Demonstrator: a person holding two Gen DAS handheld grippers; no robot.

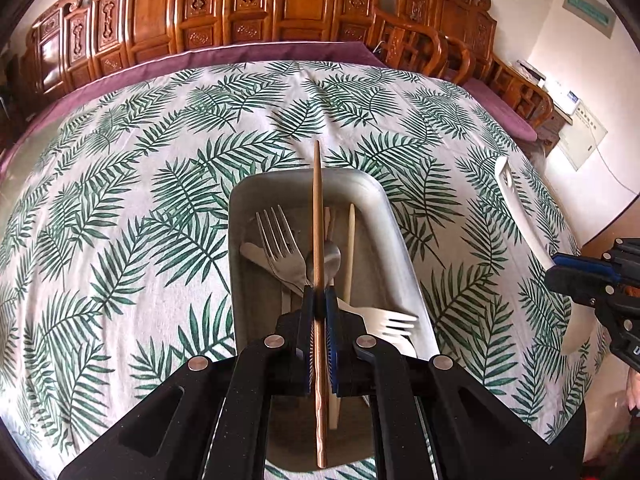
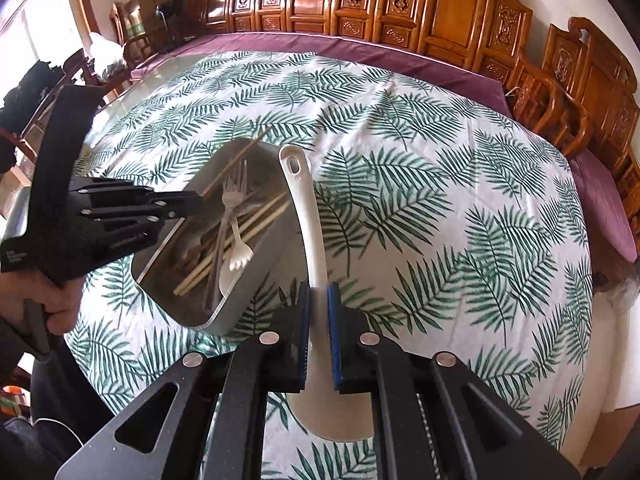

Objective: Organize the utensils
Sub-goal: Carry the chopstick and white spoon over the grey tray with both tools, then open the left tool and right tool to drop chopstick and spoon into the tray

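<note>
My left gripper (image 1: 319, 294) is shut on a brown wooden chopstick (image 1: 317, 216) and holds it lengthwise above the grey tray (image 1: 382, 204). In the tray lie a metal fork (image 1: 278, 240), a metal spoon (image 1: 330, 256), a pale chopstick (image 1: 350, 248) and a white plastic fork (image 1: 386, 320). My right gripper (image 2: 318, 300) is shut on the handle of a white rice spoon (image 2: 306, 216), whose bowl hangs below the jaws, just right of the tray (image 2: 256, 304). The left gripper (image 2: 188, 204) shows over the tray's left side; the right gripper (image 1: 560, 268) appears at the left wrist view's right edge.
A leaf-print cloth (image 1: 120, 200) covers the table over a purple cloth (image 2: 400, 56). Carved wooden panels (image 1: 248, 4) and chairs (image 2: 560, 104) line the far side. A person's hand (image 2: 44, 300) holds the left tool. Boxes and bags are stacked at the far left.
</note>
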